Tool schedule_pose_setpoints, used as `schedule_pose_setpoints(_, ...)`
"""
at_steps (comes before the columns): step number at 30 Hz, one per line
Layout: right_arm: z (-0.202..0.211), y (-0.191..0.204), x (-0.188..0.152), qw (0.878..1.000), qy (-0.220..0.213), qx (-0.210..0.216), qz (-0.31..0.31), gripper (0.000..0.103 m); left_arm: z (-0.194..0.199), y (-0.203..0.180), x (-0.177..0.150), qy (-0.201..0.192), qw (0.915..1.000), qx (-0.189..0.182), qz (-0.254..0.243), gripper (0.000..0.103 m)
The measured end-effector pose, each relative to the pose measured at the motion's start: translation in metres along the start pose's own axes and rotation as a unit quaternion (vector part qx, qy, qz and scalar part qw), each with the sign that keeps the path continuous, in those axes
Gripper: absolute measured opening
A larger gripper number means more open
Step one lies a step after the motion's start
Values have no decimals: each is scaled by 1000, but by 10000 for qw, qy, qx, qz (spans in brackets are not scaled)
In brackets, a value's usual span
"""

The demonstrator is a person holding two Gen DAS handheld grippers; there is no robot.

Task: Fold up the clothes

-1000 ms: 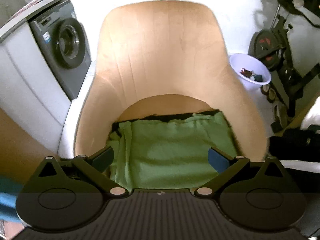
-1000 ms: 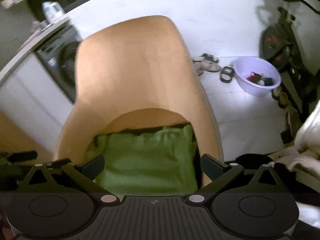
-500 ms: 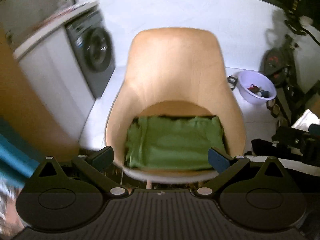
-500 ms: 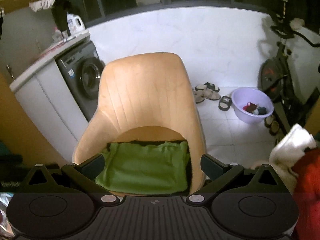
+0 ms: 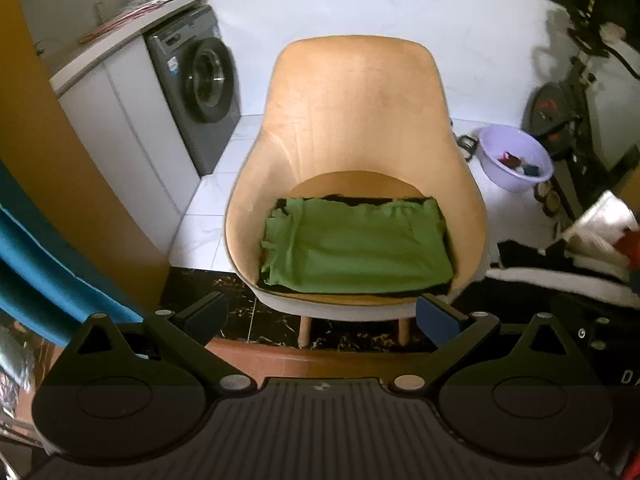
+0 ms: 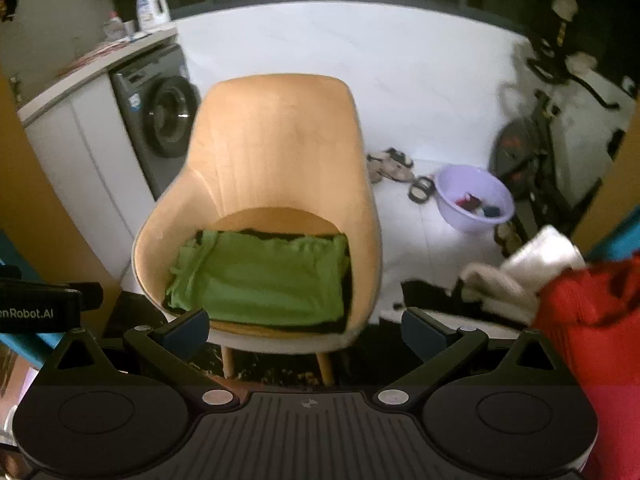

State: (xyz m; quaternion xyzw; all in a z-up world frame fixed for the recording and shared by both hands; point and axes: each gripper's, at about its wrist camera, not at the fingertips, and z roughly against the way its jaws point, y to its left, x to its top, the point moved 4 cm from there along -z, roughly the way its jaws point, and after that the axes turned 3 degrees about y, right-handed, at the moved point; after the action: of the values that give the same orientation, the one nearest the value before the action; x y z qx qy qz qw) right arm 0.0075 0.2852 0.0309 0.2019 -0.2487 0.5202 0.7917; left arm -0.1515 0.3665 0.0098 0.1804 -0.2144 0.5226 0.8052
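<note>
A folded green garment [image 5: 356,246] lies flat on the seat of a tan shell chair [image 5: 356,120], on top of a dark folded piece whose edge shows around it. It also shows in the right wrist view [image 6: 260,280] on the same chair [image 6: 276,148]. My left gripper [image 5: 322,316] is open and empty, held back from the chair's front edge. My right gripper [image 6: 306,328] is open and empty, also short of the chair. A heap of unfolded clothes, red [image 6: 596,312], white [image 6: 540,256] and black, lies to the right.
A washing machine [image 5: 200,80] and white cabinet stand at the left. A lilac basin [image 5: 516,158] with small items, sandals [image 6: 390,164] and an exercise bike [image 6: 532,140] are on the white floor at the right. The left gripper's body [image 6: 36,304] shows at the left edge.
Both grippers have pulled back and up from the chair, open and empty. The whole chair and its legs are now in view. The green garment stays folded on the seat.
</note>
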Motion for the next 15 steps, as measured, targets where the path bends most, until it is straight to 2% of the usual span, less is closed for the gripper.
schedule_pose_setpoints(9, 27, 24, -49, 9979, 88, -487, -422, 102, 13, 21, -41, 78, 9988, -330, -346, 102)
schedule_pose_setpoints(15, 51, 55, -89, 9962, 149, -678, -523, 102, 28, 39, -72, 137, 9971, -490, -572, 102)
